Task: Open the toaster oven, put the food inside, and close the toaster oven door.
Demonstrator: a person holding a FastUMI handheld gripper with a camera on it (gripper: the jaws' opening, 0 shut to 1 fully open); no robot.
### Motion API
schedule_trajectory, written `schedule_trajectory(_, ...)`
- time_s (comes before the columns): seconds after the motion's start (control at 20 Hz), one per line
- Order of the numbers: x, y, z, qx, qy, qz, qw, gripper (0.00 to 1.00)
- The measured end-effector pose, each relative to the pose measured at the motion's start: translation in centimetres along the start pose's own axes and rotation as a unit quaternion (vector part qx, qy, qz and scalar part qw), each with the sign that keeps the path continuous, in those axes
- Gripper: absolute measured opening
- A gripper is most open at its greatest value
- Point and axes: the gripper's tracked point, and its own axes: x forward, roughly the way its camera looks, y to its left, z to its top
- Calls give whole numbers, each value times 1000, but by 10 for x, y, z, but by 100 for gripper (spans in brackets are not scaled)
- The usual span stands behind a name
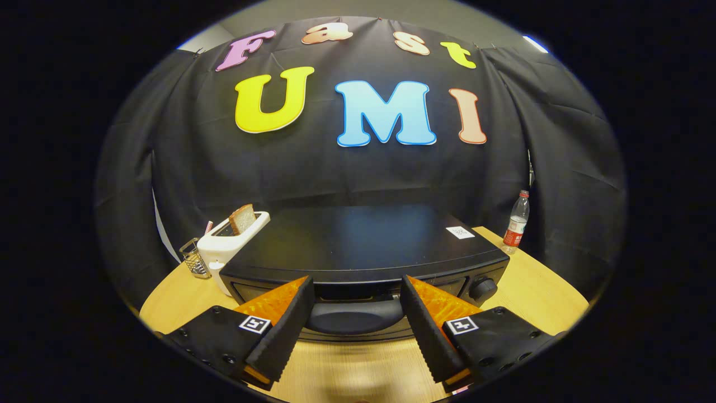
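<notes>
Toaster oven: one, black, standing on the bench just ahead of the fingers, its flat top facing up and its door shut.
Oven handle: one, a dark curved bar across the front, lying between the two fingers and just beyond their tips.
Oven knob: one round dark knob visible on the front, beside the right-hand finger.
Sticker: one small white label on the far right corner of the oven top; too small to read.
Pop-up toaster: one, white, standing just beside the oven on its left and touching or nearly touching it.
Bread: one brown slice standing upright in the toaster's slot, its top half sticking out.
Wire holder: one small metal mesh holder left of the toaster, near the bench edge, with a striped straw-like stick behind it.
Bottle: one clear plastic bottle with a red label, upright at the far right of the bench, well apart from the oven.
Gripper: one, held low in front of the oven door.
Fingers: two, spread wide apart, released, grasping nothing; the handle sits in the gap with neither finger pressing on it.
Bench: one, light wood, bare in front of the oven.
Room: black cloth wall behind and to both sides; pale ceiling above it.
</notes>
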Motion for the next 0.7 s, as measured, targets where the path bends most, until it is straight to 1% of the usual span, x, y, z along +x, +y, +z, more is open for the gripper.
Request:
schedule_trajectory(0.2, -5, -1, -5, -8, -5, 0, 1000, 99)
schedule_trajectory(0.4, -23, -1, -17, -15, -1, 4, 1000, 99)
schedule_trajectory(0.6, -48, -3, -43, -10, 20, 14, 1000, 98)
schedule_trajectory(0.7, -59, -2, -62, -7, 41, 27, 999, 97)
